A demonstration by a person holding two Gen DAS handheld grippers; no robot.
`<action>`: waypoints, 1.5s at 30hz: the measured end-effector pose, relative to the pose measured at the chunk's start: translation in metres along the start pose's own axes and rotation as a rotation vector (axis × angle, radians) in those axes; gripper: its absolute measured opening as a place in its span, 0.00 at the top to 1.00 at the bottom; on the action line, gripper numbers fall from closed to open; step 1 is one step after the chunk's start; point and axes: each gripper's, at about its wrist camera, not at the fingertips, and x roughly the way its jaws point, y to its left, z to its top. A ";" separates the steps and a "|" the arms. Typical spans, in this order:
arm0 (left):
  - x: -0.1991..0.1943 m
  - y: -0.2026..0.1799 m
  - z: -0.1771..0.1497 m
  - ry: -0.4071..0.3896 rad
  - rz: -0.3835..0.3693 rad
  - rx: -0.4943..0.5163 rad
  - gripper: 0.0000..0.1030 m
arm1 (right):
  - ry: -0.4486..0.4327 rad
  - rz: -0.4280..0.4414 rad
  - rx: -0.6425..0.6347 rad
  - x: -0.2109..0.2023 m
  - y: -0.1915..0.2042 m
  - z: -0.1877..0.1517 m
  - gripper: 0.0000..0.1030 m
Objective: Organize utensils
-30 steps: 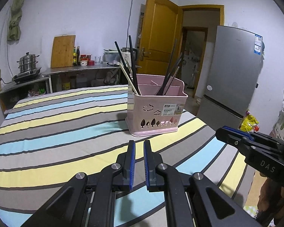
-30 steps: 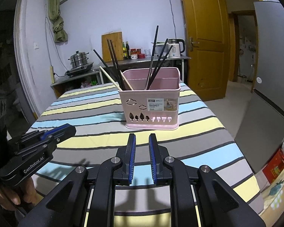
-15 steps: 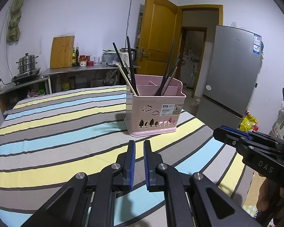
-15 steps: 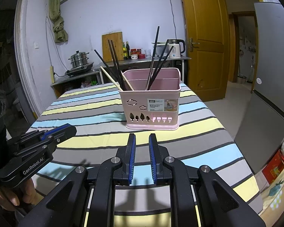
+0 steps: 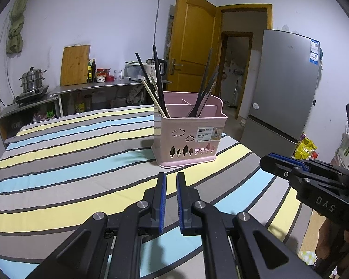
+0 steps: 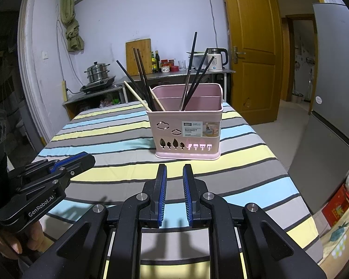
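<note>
White walls, an open wooden door [image 5: 193, 46], a grey fridge [image 5: 286, 81], a steel counter [image 5: 109, 86].

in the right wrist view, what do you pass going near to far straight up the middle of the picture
right gripper with nothing between its jaws → striped tablecloth → pink utensil basket holding chopsticks → steel counter → wall
</note>
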 end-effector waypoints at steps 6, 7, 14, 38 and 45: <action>0.000 0.000 0.000 0.002 -0.001 0.005 0.93 | 0.002 0.000 0.000 0.000 0.000 0.000 0.86; 0.001 -0.001 0.000 0.002 0.000 0.005 0.93 | 0.002 0.000 -0.001 0.000 0.001 0.000 0.86; 0.001 0.000 0.000 0.004 -0.003 0.007 0.93 | 0.003 -0.001 -0.002 -0.001 0.001 0.001 0.86; 0.002 0.001 -0.002 0.013 0.001 0.023 0.93 | 0.007 -0.001 -0.004 0.000 0.001 0.001 0.86; 0.002 0.000 -0.004 0.018 0.001 0.036 0.93 | 0.008 -0.001 -0.009 0.001 0.000 0.001 0.86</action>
